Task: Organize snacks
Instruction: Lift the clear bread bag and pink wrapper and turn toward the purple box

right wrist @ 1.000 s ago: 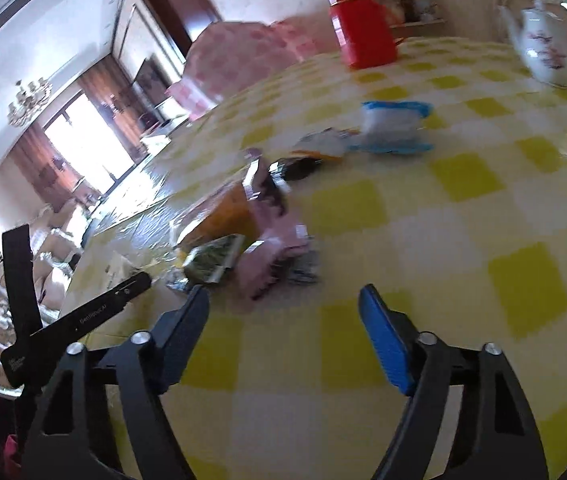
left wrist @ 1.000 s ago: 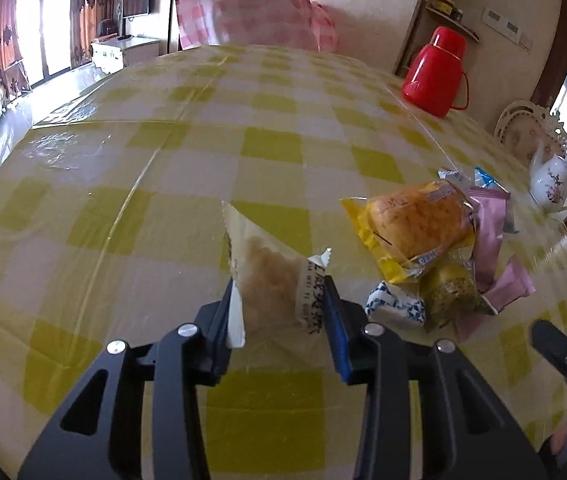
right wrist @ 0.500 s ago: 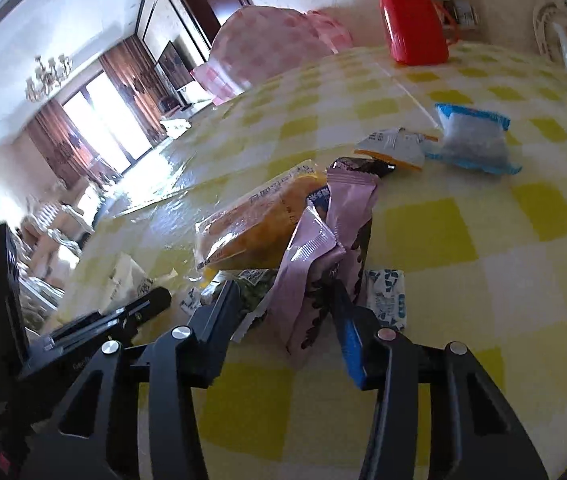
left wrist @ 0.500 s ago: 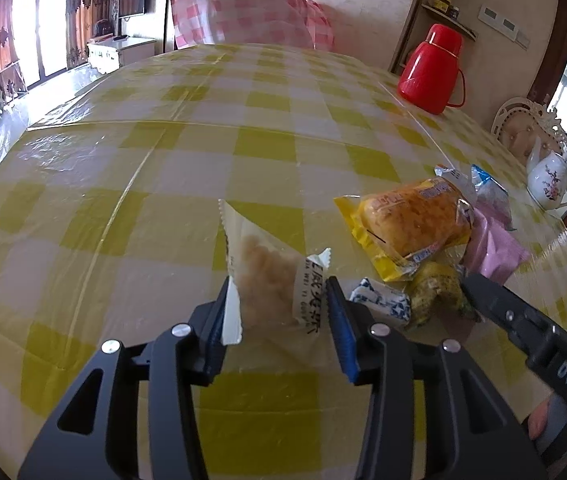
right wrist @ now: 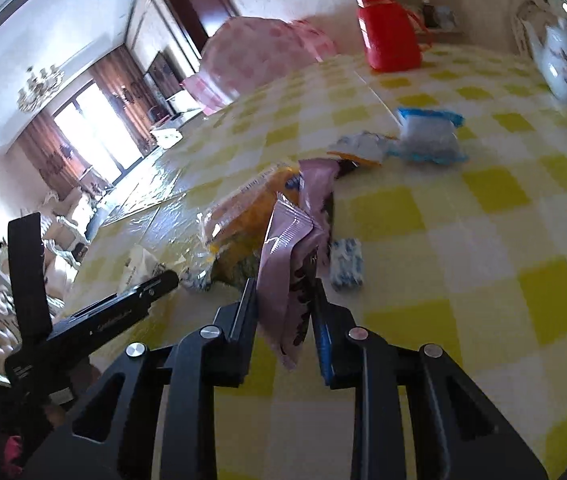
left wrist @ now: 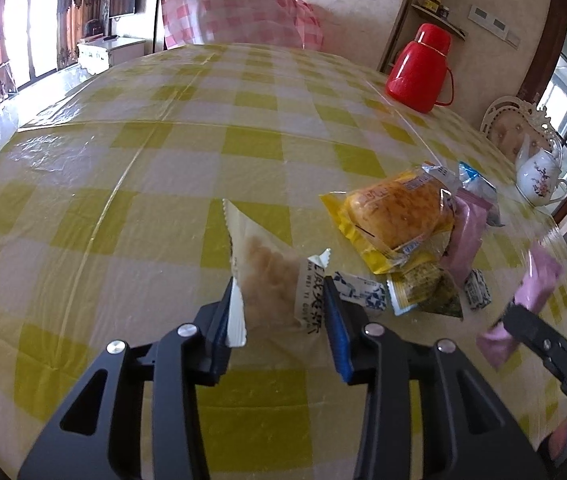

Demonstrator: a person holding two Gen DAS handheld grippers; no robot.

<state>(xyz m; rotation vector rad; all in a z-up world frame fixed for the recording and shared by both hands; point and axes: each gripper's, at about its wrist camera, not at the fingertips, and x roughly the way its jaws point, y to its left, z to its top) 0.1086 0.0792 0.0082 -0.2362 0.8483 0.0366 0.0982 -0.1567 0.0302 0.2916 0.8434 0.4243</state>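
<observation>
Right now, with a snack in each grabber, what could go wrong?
1. The right gripper is closing on only the lower end of the pink packet, so it may slip out.
2. That packet lies against the yellow bread bag in the pile, so lifting it may drag neighbours.
3. The left gripper pinches the cream snack packet by its end, which could crush what is inside.

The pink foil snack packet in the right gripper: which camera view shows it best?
The right wrist view: the pink foil snack packet sits close and central in the closing right gripper. The left wrist view shows it blurred at the right edge.
</observation>
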